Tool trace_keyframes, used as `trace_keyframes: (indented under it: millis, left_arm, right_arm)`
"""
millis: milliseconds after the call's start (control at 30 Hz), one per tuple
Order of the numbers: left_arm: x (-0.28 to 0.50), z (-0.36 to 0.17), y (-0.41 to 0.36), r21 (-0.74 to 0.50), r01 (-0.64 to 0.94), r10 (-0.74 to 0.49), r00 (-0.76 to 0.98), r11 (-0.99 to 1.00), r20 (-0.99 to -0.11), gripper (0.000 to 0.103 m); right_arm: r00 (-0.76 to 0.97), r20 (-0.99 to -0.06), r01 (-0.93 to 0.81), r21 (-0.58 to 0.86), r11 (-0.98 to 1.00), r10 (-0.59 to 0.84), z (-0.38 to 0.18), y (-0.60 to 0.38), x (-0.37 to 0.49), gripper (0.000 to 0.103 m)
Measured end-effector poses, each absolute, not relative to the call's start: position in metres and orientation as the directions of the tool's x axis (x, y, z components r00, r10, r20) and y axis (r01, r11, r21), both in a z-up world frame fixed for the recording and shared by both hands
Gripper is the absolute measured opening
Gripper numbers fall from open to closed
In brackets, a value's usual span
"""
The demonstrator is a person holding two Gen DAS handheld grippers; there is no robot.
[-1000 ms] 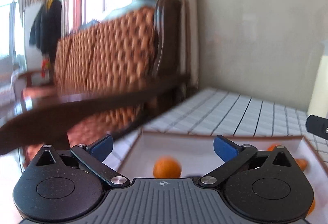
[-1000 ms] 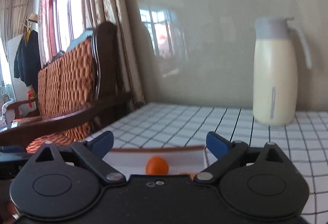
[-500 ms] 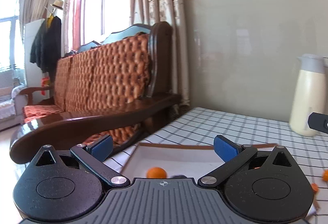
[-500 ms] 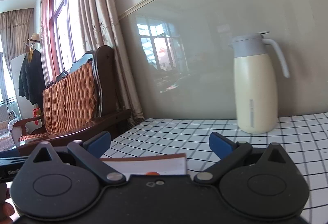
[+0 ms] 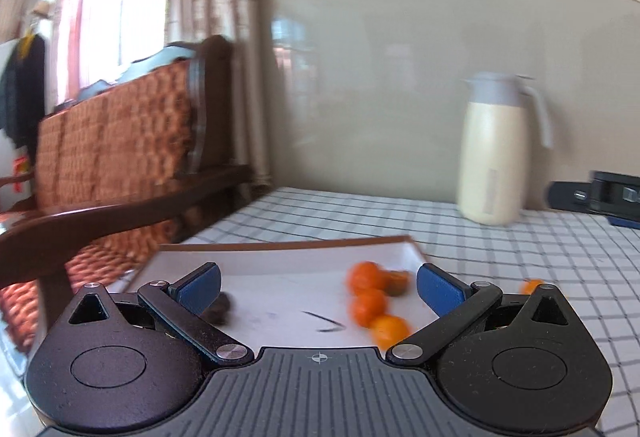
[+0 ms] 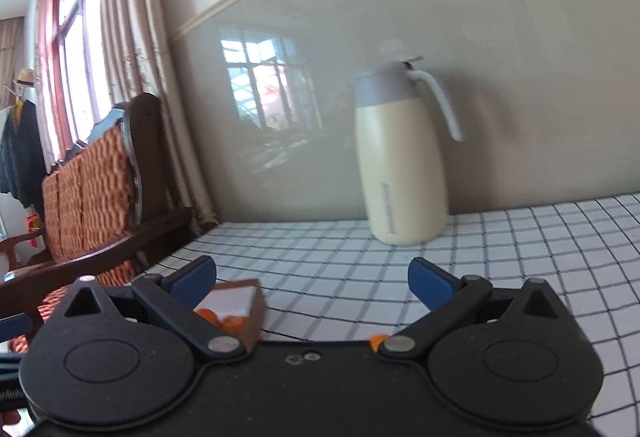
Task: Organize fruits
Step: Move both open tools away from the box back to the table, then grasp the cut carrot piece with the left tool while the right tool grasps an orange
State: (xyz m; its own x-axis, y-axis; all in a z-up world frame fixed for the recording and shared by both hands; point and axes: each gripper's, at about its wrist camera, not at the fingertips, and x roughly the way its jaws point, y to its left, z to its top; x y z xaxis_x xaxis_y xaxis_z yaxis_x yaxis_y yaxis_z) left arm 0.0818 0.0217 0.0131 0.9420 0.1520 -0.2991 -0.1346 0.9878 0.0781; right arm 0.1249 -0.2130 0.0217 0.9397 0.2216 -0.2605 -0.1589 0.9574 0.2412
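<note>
Left gripper point(image 5: 318, 287) has swung right since half a second ago: the tray point(image 5: 280, 246) now shows its right corner, with a cluster of small oranges point(image 5: 370, 297) lying against the right wall, where one orange sat mid-tray before. A dark fruit point(image 5: 219, 309) lies at the tray's left, just behind the left finger. One loose orange point(image 5: 532, 286) sits on the checked tablecloth point(image 5: 540, 253), right of the tray. Jaws apart, empty. Right gripper point(image 6: 312, 283) panned right too; jaws apart, nothing held, thermos jug point(image 6: 402, 165) ahead near the wall. Likely the loose orange is next.
</note>
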Motion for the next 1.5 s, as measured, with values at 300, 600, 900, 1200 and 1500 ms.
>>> trace_keyframes:
  millis: [300,600,900,1200,1500]
  left_arm:
    - [0.08,0.002,-0.051,0.134,0.048,-0.005,0.954,0.99,-0.301,0.103]
    - [0.103,-0.019,-0.101,0.136,0.149,-0.084,0.914,0.979,-0.397,0.08]
    - [0.125,-0.037,-0.116,0.112,0.142,-0.076,0.885,0.983,-0.458,0.074]
    - [0.146,-0.048,-0.122,0.111,0.059,0.002,0.874,0.992,-0.487,0.067]
    - [0.157,-0.052,-0.126,0.144,-0.01,0.076,0.885,0.99,-0.46,0.064]
  right_arm:
    - [0.953,-0.272,-0.066,0.251,0.966,0.136,0.018,-0.254,0.111,0.097]
    - [0.949,-0.305,0.023,0.305,0.952,0.075,0.008,-0.292,0.107,0.096]
    - [0.911,-0.409,0.071,0.264,0.962,0.045,-0.018,-0.297,0.115,0.07]
    - [0.908,-0.414,0.05,0.249,0.967,0.06,-0.023,-0.292,0.116,0.052]
    - [0.904,-0.42,0.033,0.259,0.965,0.081,-0.025,-0.292,0.12,0.052]
